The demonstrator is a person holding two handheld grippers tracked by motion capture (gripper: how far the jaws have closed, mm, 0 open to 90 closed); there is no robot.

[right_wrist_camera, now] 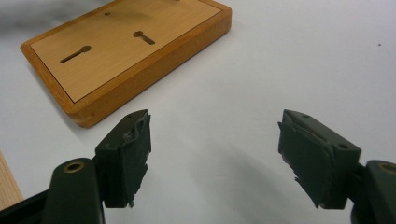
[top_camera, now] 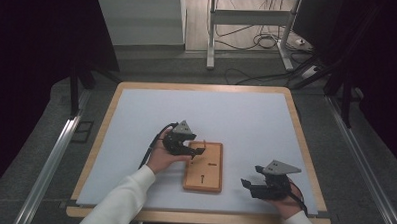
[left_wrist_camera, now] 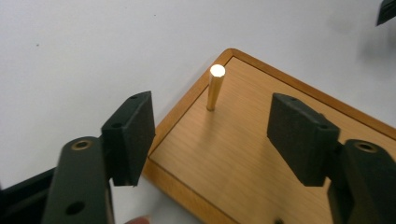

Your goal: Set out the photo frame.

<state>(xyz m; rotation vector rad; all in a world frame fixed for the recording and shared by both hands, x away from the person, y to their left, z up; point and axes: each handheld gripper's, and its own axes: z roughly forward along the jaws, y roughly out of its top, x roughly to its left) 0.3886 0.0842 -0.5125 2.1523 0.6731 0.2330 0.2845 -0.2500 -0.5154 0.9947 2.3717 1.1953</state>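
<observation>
While the left gripper (top_camera: 197, 151) hangs over the left far corner of the wooden board (top_camera: 210, 175), its jaws stand spread apart with nothing between them. In the left gripper view the brass peg (left_wrist_camera: 215, 87) stands upright in the board, near that corner, ahead of the jaws and roughly centred in the gap; the pads (left_wrist_camera: 131, 133) are clear of it on both sides. The board lies flat on the white table mat (top_camera: 246, 118), near the middle of the near half.

The right gripper (top_camera: 249, 185) is held low over the mat to the right of the board and well apart from it, jaws likewise spread and empty. Its own view shows the board's near end with two keyhole slots (right_wrist_camera: 74, 54) cut in the top face; both slots are vacant.

Judgement: the step in hand is the approach to the peg, with the grasp not yet made. The next move calls for the left gripper to advance until the peg sits between the pads, then close on the shaft squarely, so that the thin, smooth pin does not tip or slip. If the peg is to be drawn out, a straight lift along its axis is advisable, and the right gripper may need to steady the board, which appears free to slide on the mat.
</observation>
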